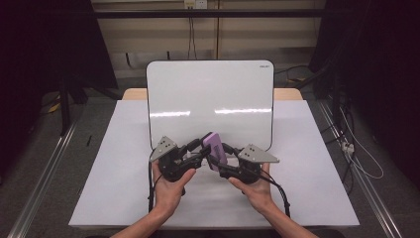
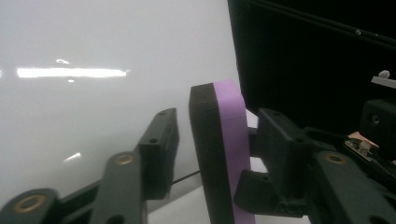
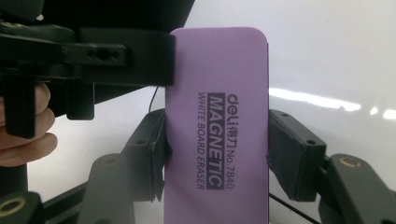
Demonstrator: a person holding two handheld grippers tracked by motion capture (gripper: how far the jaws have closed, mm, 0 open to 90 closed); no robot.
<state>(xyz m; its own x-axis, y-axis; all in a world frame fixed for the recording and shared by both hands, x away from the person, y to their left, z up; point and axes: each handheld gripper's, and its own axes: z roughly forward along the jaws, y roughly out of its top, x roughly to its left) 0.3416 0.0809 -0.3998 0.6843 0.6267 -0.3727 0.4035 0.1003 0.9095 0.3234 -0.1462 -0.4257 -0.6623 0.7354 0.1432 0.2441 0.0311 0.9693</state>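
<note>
High view: the purple eraser (image 1: 215, 149) sits between both grippers above the desk (image 1: 114, 173), at 6 o'clock of the whiteboard (image 1: 210, 99).

Left gripper view: the left gripper (image 2: 212, 140) has its fingers around the eraser, one finger not yet touching; a hurried handover may drop it.

Right gripper view: the right gripper (image 3: 215, 156) clamps the eraser's edges.

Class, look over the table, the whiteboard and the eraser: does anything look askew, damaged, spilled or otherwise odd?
Nothing stands out. The whiteboard lies flat and clean on the white table cover. The purple eraser looks undamaged, held above the board in the right tool, with the left tool around its upper end.
</note>
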